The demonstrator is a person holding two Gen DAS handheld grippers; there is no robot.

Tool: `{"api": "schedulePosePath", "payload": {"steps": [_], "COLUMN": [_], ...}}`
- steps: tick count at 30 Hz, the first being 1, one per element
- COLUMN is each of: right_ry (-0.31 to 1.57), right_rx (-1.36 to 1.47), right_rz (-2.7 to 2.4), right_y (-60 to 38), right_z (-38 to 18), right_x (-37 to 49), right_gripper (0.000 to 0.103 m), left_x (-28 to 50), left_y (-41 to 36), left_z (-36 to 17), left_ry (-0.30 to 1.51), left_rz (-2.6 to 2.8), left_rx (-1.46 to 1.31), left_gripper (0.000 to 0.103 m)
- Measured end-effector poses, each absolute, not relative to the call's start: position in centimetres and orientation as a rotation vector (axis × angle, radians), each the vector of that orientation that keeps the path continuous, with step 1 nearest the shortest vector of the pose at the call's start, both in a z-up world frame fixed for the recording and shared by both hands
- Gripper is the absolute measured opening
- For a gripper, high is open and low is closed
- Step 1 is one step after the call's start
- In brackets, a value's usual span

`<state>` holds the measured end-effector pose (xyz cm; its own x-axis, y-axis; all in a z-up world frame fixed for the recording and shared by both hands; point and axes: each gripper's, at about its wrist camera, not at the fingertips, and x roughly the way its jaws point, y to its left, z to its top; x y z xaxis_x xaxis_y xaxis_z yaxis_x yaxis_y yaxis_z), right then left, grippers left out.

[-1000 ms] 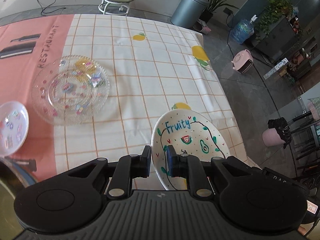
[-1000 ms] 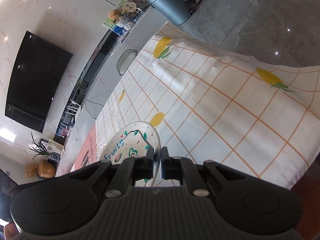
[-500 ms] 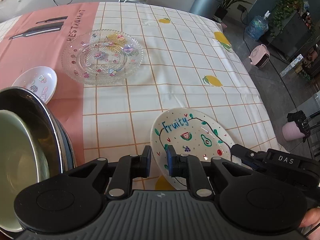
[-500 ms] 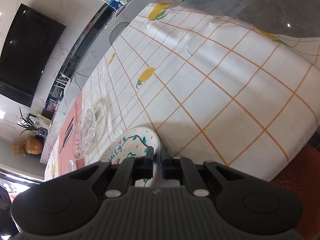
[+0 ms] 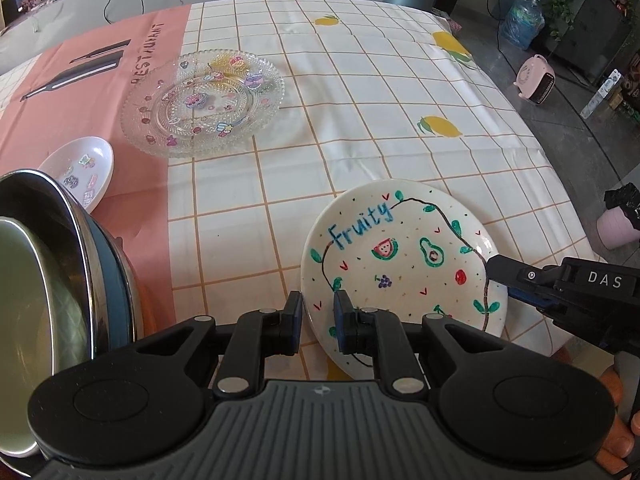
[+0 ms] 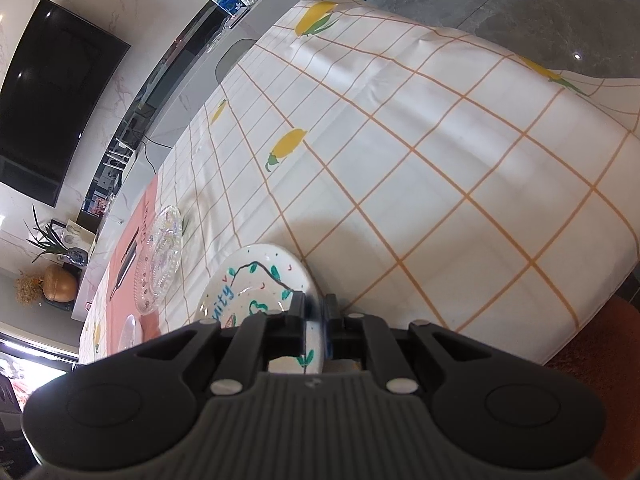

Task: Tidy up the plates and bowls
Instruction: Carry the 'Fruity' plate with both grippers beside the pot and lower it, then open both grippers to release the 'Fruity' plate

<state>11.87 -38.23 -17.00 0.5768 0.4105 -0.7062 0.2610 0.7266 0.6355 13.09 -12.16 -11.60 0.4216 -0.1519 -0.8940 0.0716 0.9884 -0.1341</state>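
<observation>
One Fruity plate (image 5: 400, 256) lower, both grippers on

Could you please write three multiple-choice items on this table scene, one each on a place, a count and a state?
1. Where does the clear beaded glass plate lie?
A. Across the seam between the pink and the checked tablecloth
B. Inside the steel bowl
C. Under the white round ceramic plate lettered "Fruity"

2. How many grippers grip the Fruity plate?
A. None
B. One
C. Two

3. What is the state of the right gripper?
A. Wide open above the plate
B. Shut on the plate's rim
C. Shut on nothing

Answers:
1. A, since the glass plate straddles the pink-to-checked boundary.
2. C, since the left gripper clamps the near rim and the right one the far-right rim.
3. B, since its jaws pinch the rim between them.
</observation>
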Motion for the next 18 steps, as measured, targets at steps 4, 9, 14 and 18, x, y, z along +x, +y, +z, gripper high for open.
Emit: {"api": "schedulePosePath", "payload": {"steps": [4,9,14,18], "right_ry": [0.975,0.956,0.912,0.897], "right_rx": [0.769,0.702,0.631,0.613], "right_rz": [0.097,0.094,0.088,0.091], "right_y": [-38.1,-37.5,-37.1,-37.1], "right_z": [-16.9,-16.3,-15.1,-14.3], "right_x": [11.9,11.7,11.5,11.6], "right_gripper": [0.007,0.012,0.034,0.037], "left_x": [13.1,13.0,13.0,13.5], "left_y": [-12.1,-12.3,-12.2,-11.6], "left_z": [-11.6,-11.0,-9.8,-8.4], "left_ry": [1.13,1.111,1.068,1.047], "left_rz": [-0.145,-0.17,-0.172,-0.205], "left_rx": [-0.08,-0.068,-0.055,-0.083], "left_gripper": [0.019,0.042,0.052,0.055]}}
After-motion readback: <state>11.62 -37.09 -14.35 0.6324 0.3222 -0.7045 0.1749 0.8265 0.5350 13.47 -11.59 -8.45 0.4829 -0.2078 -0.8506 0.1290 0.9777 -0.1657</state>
